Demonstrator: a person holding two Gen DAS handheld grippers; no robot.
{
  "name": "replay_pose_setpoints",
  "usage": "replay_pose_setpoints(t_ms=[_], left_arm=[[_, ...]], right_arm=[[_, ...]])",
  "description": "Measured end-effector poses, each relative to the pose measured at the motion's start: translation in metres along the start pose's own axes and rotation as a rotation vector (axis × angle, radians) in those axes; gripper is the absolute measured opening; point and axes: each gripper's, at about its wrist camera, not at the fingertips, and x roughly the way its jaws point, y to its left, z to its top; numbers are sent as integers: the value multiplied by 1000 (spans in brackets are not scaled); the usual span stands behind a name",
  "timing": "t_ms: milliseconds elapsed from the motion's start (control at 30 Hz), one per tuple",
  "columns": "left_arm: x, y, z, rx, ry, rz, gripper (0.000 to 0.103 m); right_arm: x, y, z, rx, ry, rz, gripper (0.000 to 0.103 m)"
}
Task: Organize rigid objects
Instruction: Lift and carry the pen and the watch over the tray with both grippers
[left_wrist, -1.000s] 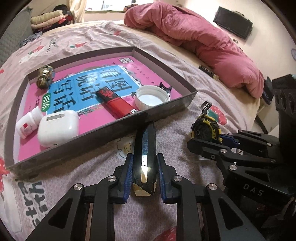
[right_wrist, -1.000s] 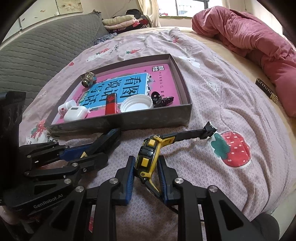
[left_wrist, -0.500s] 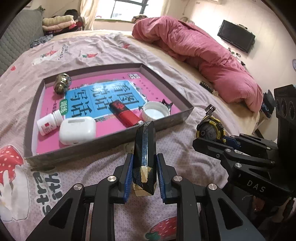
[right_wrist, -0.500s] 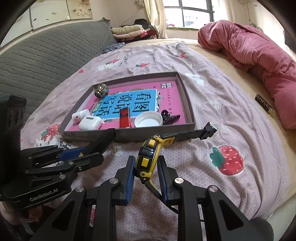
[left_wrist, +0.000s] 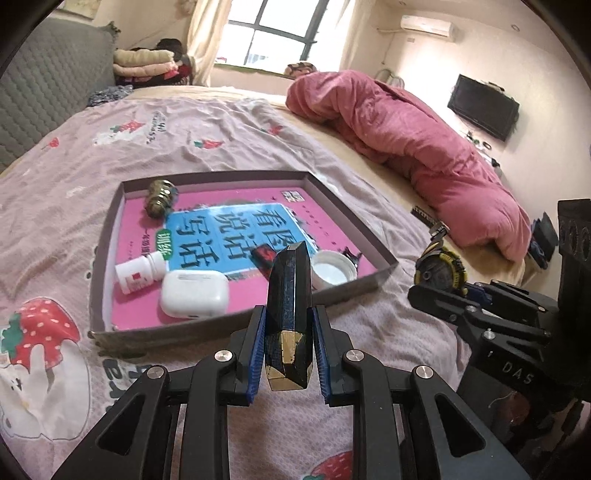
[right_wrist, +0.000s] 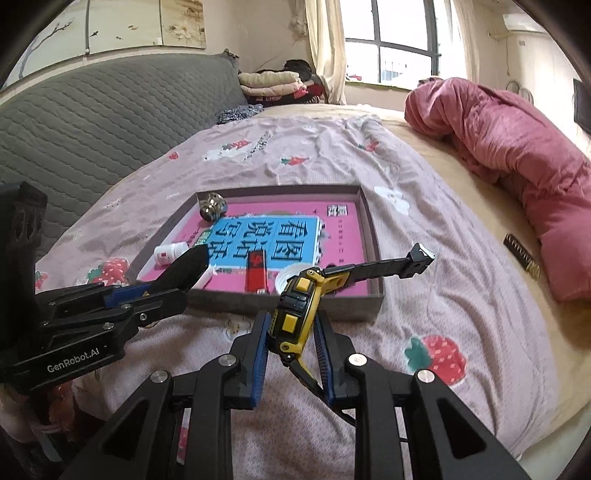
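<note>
From your left wrist camera, your left tool (left_wrist: 289, 341) is pinching a faceted black-and-gold bar (left_wrist: 290, 314) lengthwise between its blue pads, held above the pink strawberry-print bedsheet (left_wrist: 221, 129); the shallow grey cardboard tray (left_wrist: 384, 271) with a white earbud case (left_wrist: 194, 292) lies just ahead. From your right wrist camera, your right tool (right_wrist: 291, 334) is pinching a yellow-and-black wristwatch (right_wrist: 295, 314) by its body, strap jutting rightward, with the tray directly ahead.
</note>
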Motion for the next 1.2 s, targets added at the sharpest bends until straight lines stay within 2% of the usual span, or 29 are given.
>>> replay_pose_setpoints(t_ms=[400, 767, 1200], left_arm=[[4, 4, 19, -13, -41, 83, 25], [23, 11, 37, -46, -56, 112, 25], [41, 20, 62, -133, -59, 158, 25]], right_arm=[[5, -8, 27, -4, -51, 7, 24], [22, -9, 46, -33, -61, 17, 24], [38, -2, 77, -95, -81, 26, 24]])
